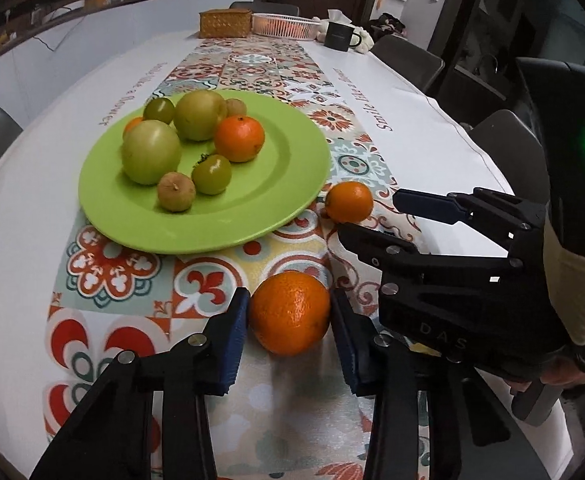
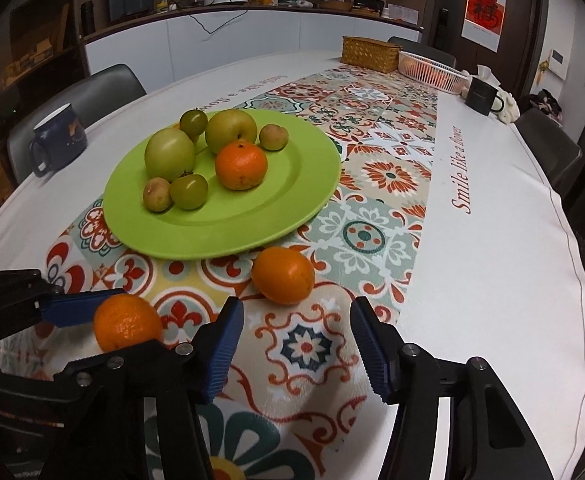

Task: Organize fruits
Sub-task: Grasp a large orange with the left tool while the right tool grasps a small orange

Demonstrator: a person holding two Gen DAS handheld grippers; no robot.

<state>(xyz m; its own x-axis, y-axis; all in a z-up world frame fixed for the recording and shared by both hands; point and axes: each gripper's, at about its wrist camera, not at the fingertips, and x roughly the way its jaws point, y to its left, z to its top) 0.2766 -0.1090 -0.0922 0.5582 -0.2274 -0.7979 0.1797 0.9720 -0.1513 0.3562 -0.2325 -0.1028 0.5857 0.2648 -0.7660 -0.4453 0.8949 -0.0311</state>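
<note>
A green plate [image 1: 284, 200] [image 2: 292, 200] holds several green fruits and one orange [image 1: 239, 138] [image 2: 241, 165]. Two oranges lie on the patterned runner in front of it. My left gripper [image 1: 290, 312] [image 2: 104, 328] has its blue pads on both sides of the near orange [image 1: 290, 312] [image 2: 126, 322], which rests on the cloth. The left pad touches it; a small gap shows at the right pad. My right gripper [image 2: 296, 340] [image 1: 368, 216] is open and empty, just short of the second orange [image 2: 283, 275] [image 1: 349, 201].
A dark blue mug [image 2: 58, 140] stands left of the plate. At the table's far end are a wicker box [image 1: 224, 24], a white basket [image 1: 284, 25] and a black mug [image 1: 339, 36]. Chairs surround the table.
</note>
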